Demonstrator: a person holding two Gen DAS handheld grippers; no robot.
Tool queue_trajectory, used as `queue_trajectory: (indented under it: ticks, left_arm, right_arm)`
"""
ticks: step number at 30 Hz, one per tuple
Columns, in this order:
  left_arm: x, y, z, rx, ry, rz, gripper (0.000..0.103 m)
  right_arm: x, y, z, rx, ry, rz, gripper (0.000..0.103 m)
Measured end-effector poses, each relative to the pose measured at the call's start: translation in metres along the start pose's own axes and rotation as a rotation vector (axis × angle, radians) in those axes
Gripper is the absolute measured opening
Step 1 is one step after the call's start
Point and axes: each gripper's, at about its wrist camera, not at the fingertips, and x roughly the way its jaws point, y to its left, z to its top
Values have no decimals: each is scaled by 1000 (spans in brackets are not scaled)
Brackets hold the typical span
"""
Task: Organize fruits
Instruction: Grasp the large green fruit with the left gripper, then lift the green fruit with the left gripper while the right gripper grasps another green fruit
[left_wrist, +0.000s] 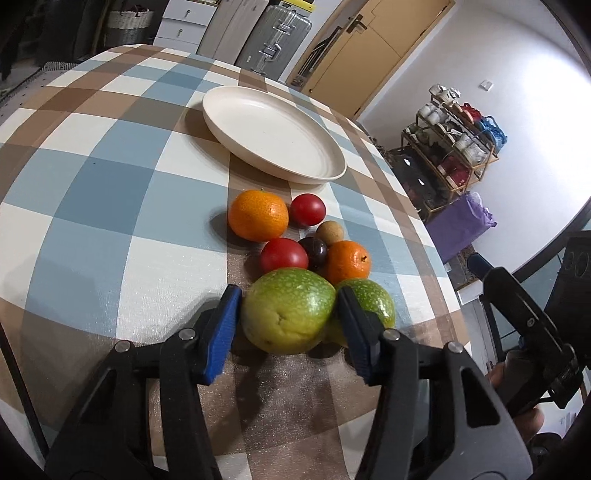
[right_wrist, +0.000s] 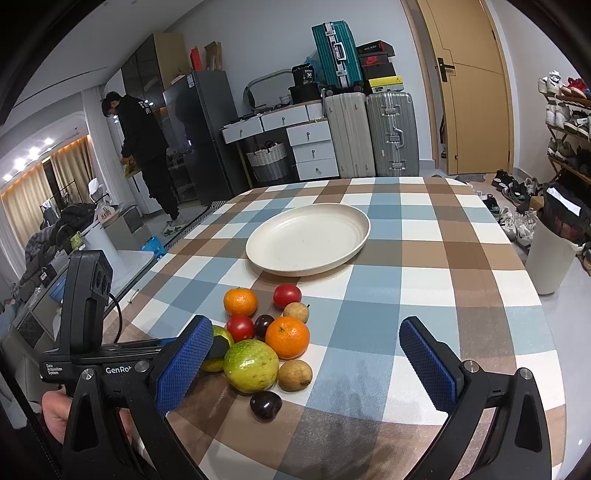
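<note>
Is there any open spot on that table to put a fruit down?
Yes. The white plate holds nothing, and bare checked cloth lies right of the fruit. It is crowded between the left gripper, which brackets a green fruit, and the oranges and tomatoes.

Fruit cluster (right_wrist: 266, 343) crowds the checked table (right_wrist: 424, 295) ahead-left of the right tongs (right_wrist: 306, 363); bare cloth lies ahead-right. Beyond the cluster, the plate (right_wrist: 258, 254) blocks low passage.
</note>
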Motion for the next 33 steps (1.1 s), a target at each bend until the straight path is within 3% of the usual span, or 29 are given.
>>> queue_trajectory:
  ticks: [14,25,33]
  left_arm:
    - [-15,16,-4,-41,-18,-16,50]
    - [-55,31,-3,-42,-86,-4,50]
    - [-75,40,-1,-53,-123,13,50]
  right_arm:
    - [-2,7,-4,-11,20,28,103]
    - [16,29,-15,-70,91,62,103]
    - [37,53,-25,-189,141,-4,103]
